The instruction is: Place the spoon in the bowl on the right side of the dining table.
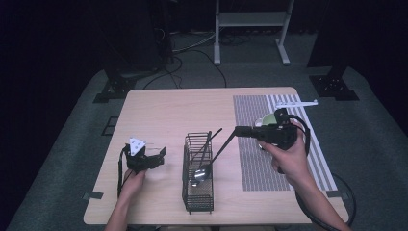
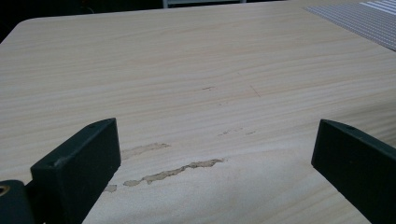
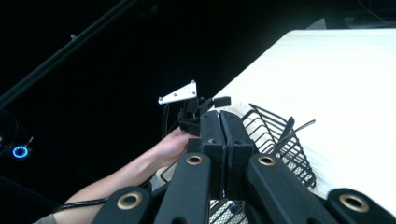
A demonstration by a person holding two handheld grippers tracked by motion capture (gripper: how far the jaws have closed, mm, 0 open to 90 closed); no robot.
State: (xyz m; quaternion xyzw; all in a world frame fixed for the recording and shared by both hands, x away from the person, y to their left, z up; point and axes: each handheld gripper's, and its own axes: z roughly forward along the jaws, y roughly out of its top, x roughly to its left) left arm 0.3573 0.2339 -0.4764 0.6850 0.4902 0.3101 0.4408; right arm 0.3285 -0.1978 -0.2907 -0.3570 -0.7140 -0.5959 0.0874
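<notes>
Two hands come in at the bottom of the high view, and each one holds a claw. Our right claw (image 1: 239, 130) is shut tight on the end of a long black stick (image 1: 222, 146). It looks like the handle of a kitchen tool, but we cannot tell which kind. The stick slants down into a black wire basket (image 1: 198, 201) in the middle of the surface (image 1: 163, 108). Its low end sits beside a shiny spoon (image 1: 199, 174) and some other thin black tools in there.

Our left claw (image 1: 158, 157) is open and holds nothing. It waits low over the bare wood, left of the basket and apart from it.

We think the stick could slip, because the claw pinches only its very tip. If it tips, the low end could catch on the wires or the other tools and tug the basket along. The basket is tall and thin, so a hard pull may knock it over. Nothing holds it down.

The basket stands near the front edge, so a push that way is risky. Behind and left of the basket we have lots of bare wood. To the right lies a striped mat (image 1: 255, 108) with a pale bowl (image 1: 267, 119) behind our right hand (image 1: 288, 159).
</notes>
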